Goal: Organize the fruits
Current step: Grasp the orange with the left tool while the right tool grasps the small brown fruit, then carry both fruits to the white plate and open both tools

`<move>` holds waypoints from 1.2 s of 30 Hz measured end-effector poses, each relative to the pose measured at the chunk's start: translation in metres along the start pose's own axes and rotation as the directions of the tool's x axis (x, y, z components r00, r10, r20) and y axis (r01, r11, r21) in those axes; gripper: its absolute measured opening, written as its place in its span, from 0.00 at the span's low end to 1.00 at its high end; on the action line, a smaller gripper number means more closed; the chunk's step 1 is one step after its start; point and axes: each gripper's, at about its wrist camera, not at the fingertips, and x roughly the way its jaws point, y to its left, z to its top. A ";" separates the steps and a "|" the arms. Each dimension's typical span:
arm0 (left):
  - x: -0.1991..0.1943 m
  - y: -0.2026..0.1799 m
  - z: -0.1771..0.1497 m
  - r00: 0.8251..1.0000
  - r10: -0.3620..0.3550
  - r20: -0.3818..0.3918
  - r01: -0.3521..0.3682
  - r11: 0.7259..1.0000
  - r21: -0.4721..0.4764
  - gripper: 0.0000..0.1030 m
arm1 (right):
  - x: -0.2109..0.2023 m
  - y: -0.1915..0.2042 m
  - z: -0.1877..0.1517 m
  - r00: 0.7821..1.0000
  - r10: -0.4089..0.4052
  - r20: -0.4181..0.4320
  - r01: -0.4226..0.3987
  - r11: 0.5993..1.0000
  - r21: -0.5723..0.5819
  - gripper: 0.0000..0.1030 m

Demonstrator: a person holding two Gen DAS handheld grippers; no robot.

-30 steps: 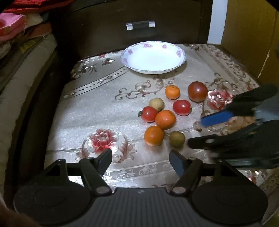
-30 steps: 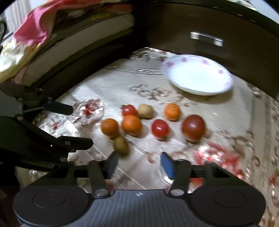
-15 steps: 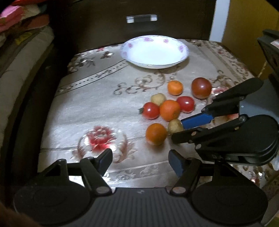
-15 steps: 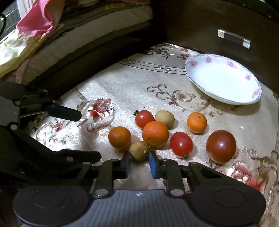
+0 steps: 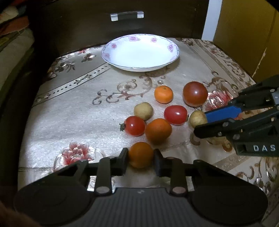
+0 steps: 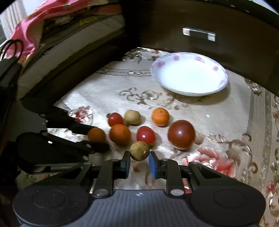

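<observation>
Left gripper (image 5: 140,157): closed on the nearest orange (image 5: 140,154), both fingers against its sides. Whether it's off the bench cloth (image 5: 73,111) can't be told.

Loose fruit, left to right in the left wrist view:
- small red tomato (image 5: 135,125), stem pointing left
- pale tan round fruit (image 5: 143,111) just behind it, touching or nearly so
- middle orange (image 5: 158,131), right of the small tomato and touching it, just beyond the gripped orange
- small far orange (image 5: 163,94), standing apart from the cluster
- second red tomato (image 5: 175,114), just right of and behind the middle orange
- big dark-red tomato (image 5: 195,93), farthest right of the loose ones, near the far orange

Right gripper (image 6: 139,161): closed on a brownish-tan round fruit (image 6: 139,151), blue pads on either side of it. The fruit sits at the fingertips, right in front of the second red tomato; it looks slightly raised but contact with the cloth isn't clear. In the left wrist view this gripper comes in from the right edge with the fruit at its tip.

White floral-rimmed plate (image 5: 140,52): far side of the bench, centre-right, nothing in it, well apart from the fruit cluster.

Dark drawer front with a metal handle (image 5: 127,15) behind the plate. Bedding (image 6: 34,31) stacked off the left side.
</observation>
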 end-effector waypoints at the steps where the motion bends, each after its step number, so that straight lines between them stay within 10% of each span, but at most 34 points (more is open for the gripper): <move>1: 0.000 0.000 0.000 1.000 0.001 -0.004 -0.001 1.000 0.000 0.35 | 0.000 -0.002 0.001 1.000 -0.009 -0.001 0.009 1.000 0.005 0.20; 22: 0.032 0.016 0.126 0.992 0.019 0.124 -0.010 0.997 -0.072 0.34 | 0.021 -0.059 0.081 0.984 -0.131 0.121 0.126 0.991 0.051 0.21; 36: 0.046 0.026 0.133 0.992 0.029 0.125 -0.016 0.995 -0.103 0.43 | 0.042 -0.076 0.093 0.978 -0.161 0.132 0.154 0.986 0.062 0.33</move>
